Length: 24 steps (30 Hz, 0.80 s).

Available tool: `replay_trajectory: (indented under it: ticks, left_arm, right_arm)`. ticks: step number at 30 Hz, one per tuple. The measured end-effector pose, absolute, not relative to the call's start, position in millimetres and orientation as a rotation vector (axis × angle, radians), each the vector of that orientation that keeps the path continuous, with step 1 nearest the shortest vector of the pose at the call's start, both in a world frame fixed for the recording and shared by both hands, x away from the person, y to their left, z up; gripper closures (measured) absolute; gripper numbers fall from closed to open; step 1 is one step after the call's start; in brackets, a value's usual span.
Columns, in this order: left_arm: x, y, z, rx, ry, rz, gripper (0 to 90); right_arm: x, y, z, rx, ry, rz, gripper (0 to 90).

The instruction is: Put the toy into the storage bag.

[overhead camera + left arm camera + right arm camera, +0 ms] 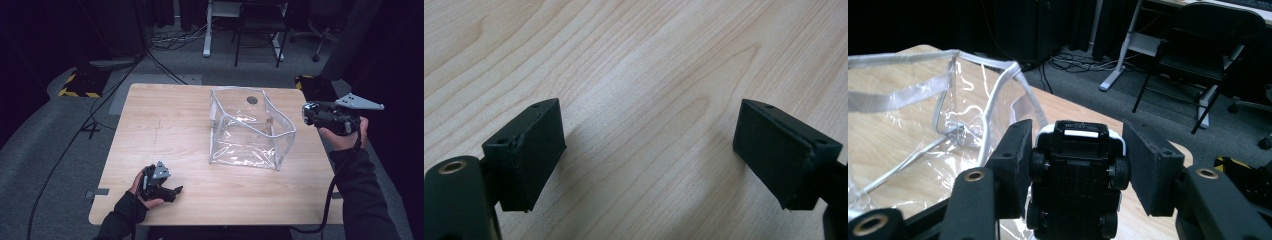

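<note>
Black plastic and small rubber tyres: a toy car (1075, 170) sits belly-up between the pads of the right tool (1075, 165), pinched across its flanks just beside the wheels, and is carried in the air off the right edge of the tabletop (165, 130). In the high view the right tool (327, 116) hangs level with the rim of a clear vinyl bag (247, 127), which stands open-mouthed on the wood, well apart from the person's near side. Nearest the camera, the left tool (167, 190) rests low on the bare tabletop (639, 65) with its jaws spread wide and nothing between them. The car looks light and rigid (a hard shell, likely slick under the pads), so the side grip over the body is the sensible hold; squeezing on the wheels could let it roll out. The bag (948, 100) is thin, floppy film with stiffer white piping, apt to buckle or slide if nudged. Beyond the table lie cables on grey carpet and a black chair (1198, 55).
</note>
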State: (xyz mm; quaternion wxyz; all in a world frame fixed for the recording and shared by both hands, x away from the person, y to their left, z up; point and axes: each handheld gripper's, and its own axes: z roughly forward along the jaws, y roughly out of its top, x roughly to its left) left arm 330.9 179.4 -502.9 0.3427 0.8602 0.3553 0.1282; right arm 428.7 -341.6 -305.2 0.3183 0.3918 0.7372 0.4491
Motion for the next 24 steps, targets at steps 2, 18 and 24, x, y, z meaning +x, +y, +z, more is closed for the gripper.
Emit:
replay_trajectory:
  ticks: [2, 18, 24]
  left_arm:
    - [331, 179, -503, 2.236, 0.925, 0.332, 13.6]
    - [331, 179, -503, 2.236, 0.924, 0.334, 13.6]
    - [331, 179, -503, 2.236, 0.924, 0.333, 13.6]
  right_arm:
    - [429, -341, -300, 1.022, 1.935, 1.188, 48.2]
    - [434, -329, -282, 0.99, 1.919, 1.216, 48.2]
    - [436, -318, -278, 0.975, 1.923, 1.227, 48.1]
